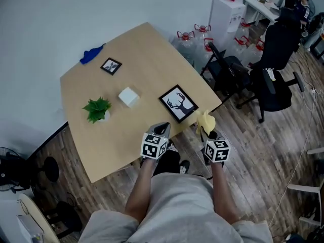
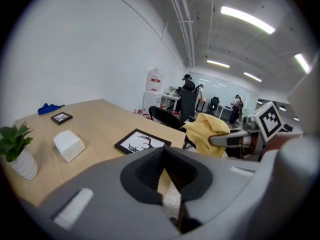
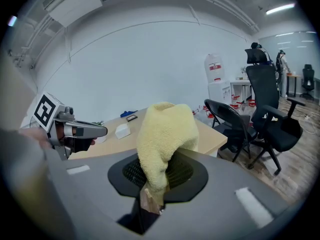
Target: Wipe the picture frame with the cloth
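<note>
Right gripper [image 3: 149,200]: I have the jaws pinched together on a fold of the yellow cloth [image 3: 165,134]. It is held just off the table's near corner, not touching anything.
Left gripper [image 2: 170,196]: the jaws are brought together with nothing between them. It hovers beside the right one, over the table's near edge.
Cloth: soft, light terry that flops over the jaws in a loose bunch. I judge it will drag and fold rather than push, so I would press the bunched part flat against the frame.
Picture frame [image 1: 178,103]: black border with a deer silhouette, lying flat near the table's front corner, just ahead of both grippers.
Frame handling: it looks light, stiff and thin. On this smooth wood it will likely slide under a wipe, and the face may be glass, so I would go gently.
Hold point: I would steady it with the left gripper on the black border at the near corner, keeping off the printed face.
Table [image 1: 147,49]: pale wood with a white block [image 1: 128,96] and a small potted plant [image 1: 97,109] past the frame, each apart from it.
Far edge: a second, smaller frame [image 1: 111,65] and a blue rag-like thing [image 1: 91,54] by the wall.
Progress: my guess is that wiping has not begun.
</note>
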The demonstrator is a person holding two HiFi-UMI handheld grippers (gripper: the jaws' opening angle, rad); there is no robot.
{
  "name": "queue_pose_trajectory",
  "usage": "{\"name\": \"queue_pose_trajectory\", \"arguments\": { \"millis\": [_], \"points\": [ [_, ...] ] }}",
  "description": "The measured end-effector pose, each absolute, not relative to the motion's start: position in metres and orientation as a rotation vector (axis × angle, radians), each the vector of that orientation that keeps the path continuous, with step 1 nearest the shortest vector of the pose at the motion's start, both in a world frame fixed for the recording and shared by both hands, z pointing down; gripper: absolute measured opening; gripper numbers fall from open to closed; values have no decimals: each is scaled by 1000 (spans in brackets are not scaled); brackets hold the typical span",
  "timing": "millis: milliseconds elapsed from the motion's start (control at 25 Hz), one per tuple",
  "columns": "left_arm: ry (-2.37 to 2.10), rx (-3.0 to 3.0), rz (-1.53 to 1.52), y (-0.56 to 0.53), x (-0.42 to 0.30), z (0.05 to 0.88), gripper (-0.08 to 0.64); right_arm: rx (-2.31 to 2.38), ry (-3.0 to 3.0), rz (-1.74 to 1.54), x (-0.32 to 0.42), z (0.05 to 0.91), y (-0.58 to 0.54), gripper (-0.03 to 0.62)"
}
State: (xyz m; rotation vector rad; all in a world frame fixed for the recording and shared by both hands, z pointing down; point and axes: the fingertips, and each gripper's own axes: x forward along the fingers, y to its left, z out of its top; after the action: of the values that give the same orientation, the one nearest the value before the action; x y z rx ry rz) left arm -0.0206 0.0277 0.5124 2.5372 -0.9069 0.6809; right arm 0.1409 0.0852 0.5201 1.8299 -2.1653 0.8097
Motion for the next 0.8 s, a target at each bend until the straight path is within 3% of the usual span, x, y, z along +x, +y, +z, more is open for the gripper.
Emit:
{"name": "queue_pose_trajectory", "arguments": {
  "millis": [800],
  "points": [
    [-970, 2521, 638, 28, -35, 501, 52, 1770, -2180, 783, 128, 524, 88, 51]
  ]
}}
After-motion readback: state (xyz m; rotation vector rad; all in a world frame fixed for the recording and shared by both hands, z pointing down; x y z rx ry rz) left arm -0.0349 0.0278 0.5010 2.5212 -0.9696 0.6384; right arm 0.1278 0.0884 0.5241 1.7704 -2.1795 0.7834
